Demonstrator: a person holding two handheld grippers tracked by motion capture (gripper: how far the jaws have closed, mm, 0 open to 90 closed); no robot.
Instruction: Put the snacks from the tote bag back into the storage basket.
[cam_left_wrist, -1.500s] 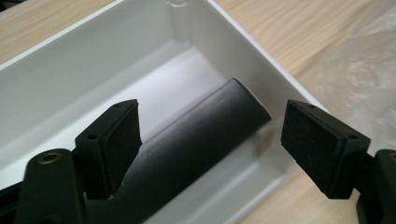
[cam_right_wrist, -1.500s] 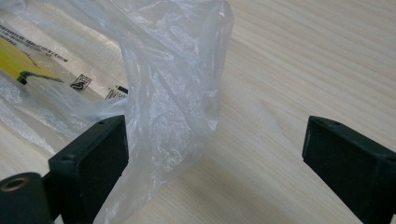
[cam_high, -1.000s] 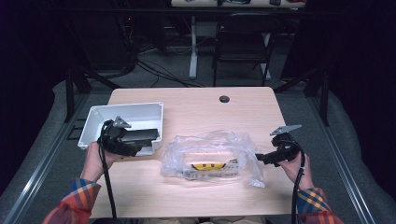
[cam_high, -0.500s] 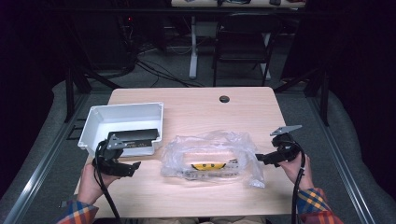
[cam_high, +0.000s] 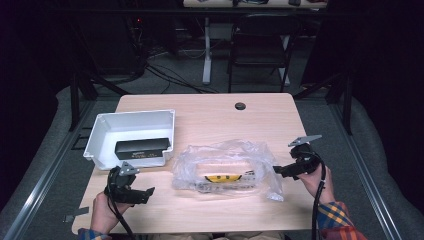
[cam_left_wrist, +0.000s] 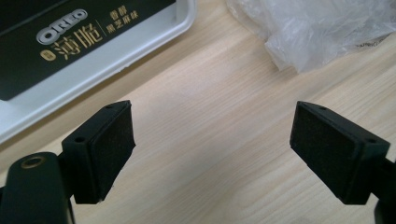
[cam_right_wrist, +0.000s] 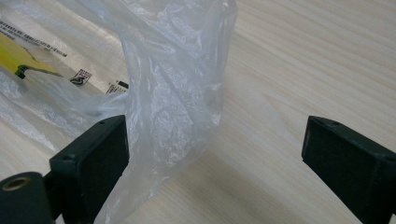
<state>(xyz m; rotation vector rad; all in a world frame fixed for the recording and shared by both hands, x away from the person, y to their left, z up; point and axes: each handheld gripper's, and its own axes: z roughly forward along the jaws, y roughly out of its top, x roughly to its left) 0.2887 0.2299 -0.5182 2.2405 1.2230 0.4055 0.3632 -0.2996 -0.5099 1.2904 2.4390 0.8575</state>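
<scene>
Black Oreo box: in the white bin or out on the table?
In. The black Oreo box lies flat inside the white bin, its walls around it.

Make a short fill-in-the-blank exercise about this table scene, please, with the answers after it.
1. The black Oreo box lies inside the white ____.
2. The jaws of the left gripper are ____, with only bare table between them.
3. The yellow packet lies inside the clear plastic ____.
4. An edge of plastic stands between the open jaws of the ____ gripper.

Answers: tray; open; bag; right
</scene>
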